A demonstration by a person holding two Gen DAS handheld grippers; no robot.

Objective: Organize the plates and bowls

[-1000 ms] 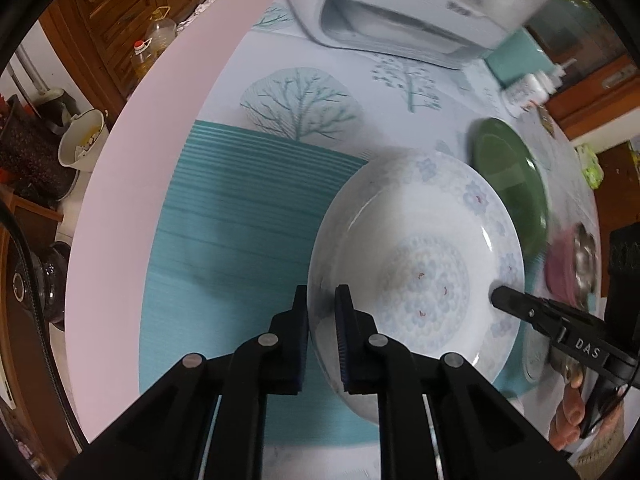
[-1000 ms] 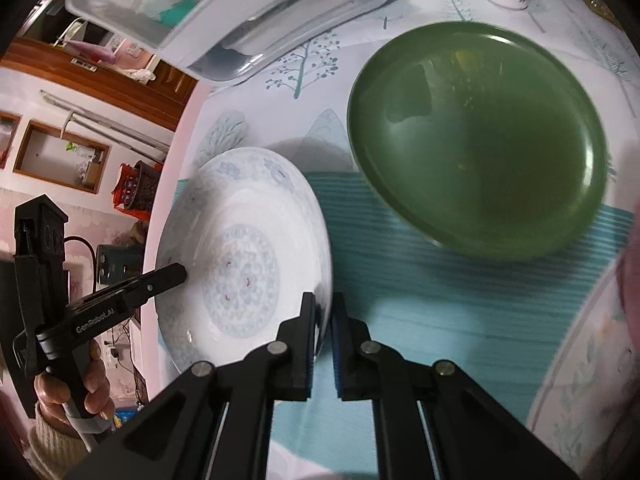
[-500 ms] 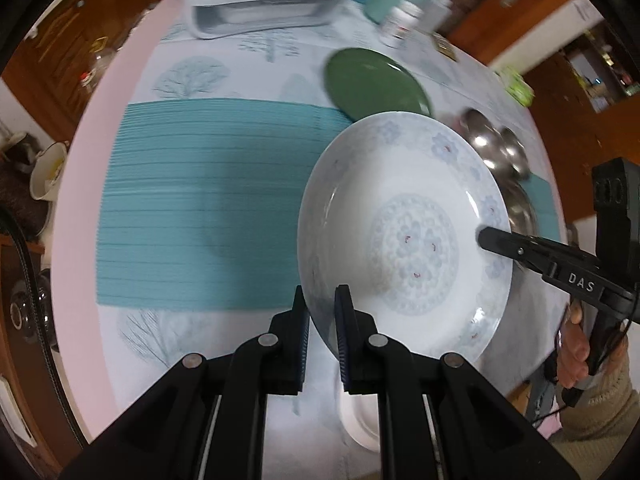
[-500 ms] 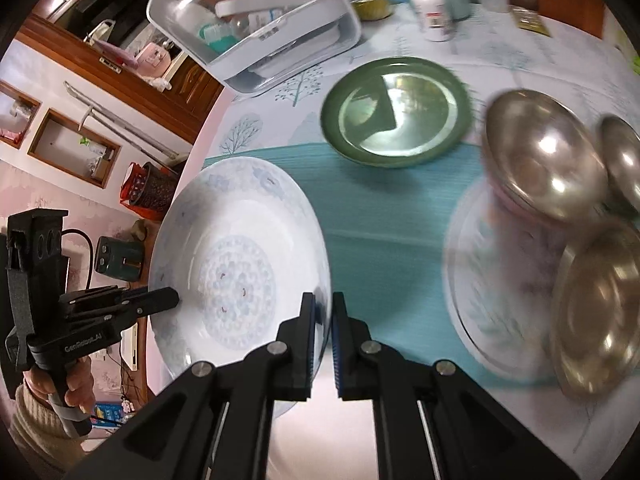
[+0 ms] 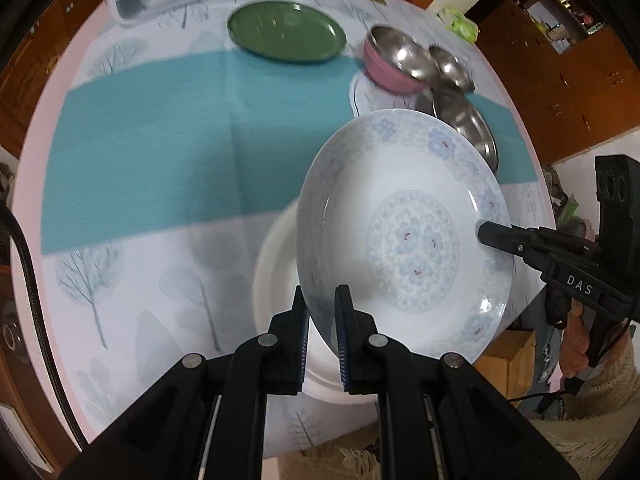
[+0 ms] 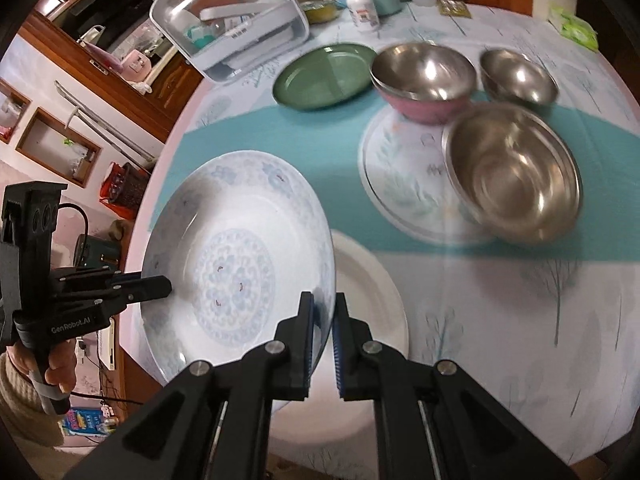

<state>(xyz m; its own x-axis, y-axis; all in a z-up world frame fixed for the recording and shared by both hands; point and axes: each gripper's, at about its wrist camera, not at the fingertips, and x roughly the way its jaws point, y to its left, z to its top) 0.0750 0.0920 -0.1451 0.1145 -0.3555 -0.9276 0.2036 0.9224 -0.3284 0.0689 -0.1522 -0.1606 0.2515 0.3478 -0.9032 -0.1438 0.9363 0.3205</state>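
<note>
I hold a white plate with blue flower pattern (image 5: 404, 240) in the air between both grippers. My left gripper (image 5: 322, 328) is shut on its near rim; my right gripper (image 6: 323, 332) is shut on the opposite rim, and the plate also shows in the right wrist view (image 6: 236, 268). The plate hangs tilted above a plain white plate (image 6: 368, 312) near the table's front edge, partly hidden in the left wrist view (image 5: 276, 280). A green plate (image 6: 324, 76) lies farther back.
A pink bowl with a steel bowl inside (image 6: 424, 80), a small steel bowl (image 6: 518, 76) and a large steel bowl (image 6: 512, 172) stand around a patterned flat plate (image 6: 404, 184) on a teal mat (image 5: 140, 152). A clear storage box (image 6: 236, 20) and bottles stand at the back.
Both grippers carried the flowered plate up off the teal mat and toward the table's front edge, so it now hangs over the plain white plate. Both grips stayed shut.
</note>
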